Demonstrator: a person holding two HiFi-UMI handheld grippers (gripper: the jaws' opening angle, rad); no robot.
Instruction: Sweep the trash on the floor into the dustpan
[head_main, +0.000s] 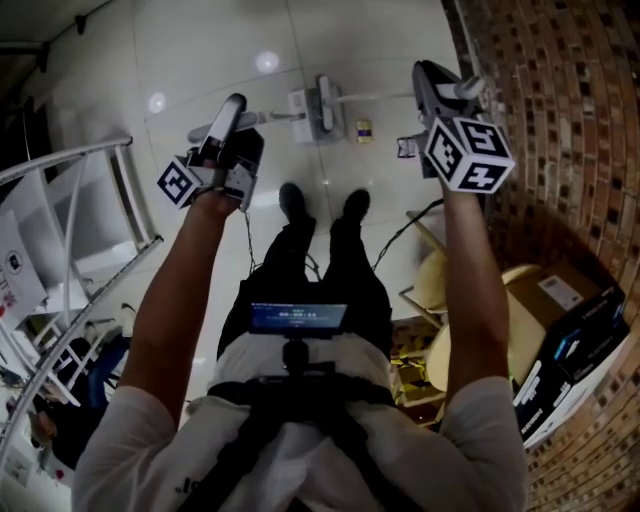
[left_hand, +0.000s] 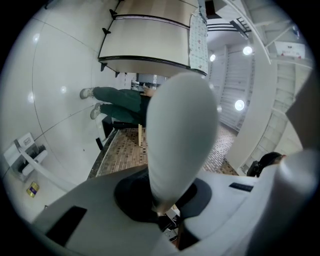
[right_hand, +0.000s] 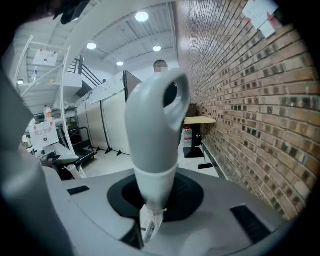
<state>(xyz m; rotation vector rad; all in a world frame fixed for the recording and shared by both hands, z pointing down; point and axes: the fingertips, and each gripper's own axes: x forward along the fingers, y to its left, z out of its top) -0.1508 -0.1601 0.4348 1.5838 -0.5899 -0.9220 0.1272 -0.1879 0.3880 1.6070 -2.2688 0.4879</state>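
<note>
Right beside what I think is the dustpan (head_main: 322, 105), a yellow trash scrap (head_main: 363, 130) lies on the floor (head_main: 220, 60). Left gripper (head_main: 230, 125) is clamped on a white handle (left_hand: 182, 135), right gripper (head_main: 440, 90) on a grey handle (right_hand: 152, 135). Swing too hard and the scrap skids past the dustpan.

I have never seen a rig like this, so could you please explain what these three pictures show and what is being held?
There is no robot here: a person holds a two-jaw gripper in each hand. The head view comes from a camera on the person's head, looking down past the arms at the white tiled floor. The other two views come from cameras riding on the grippers. The left gripper is shut on a plain pale handle, and the right gripper on a handle with a hanging hole. Both seem to lead to white sweeping tools on the floor. A small yellow scrap lies beside them.
</note>
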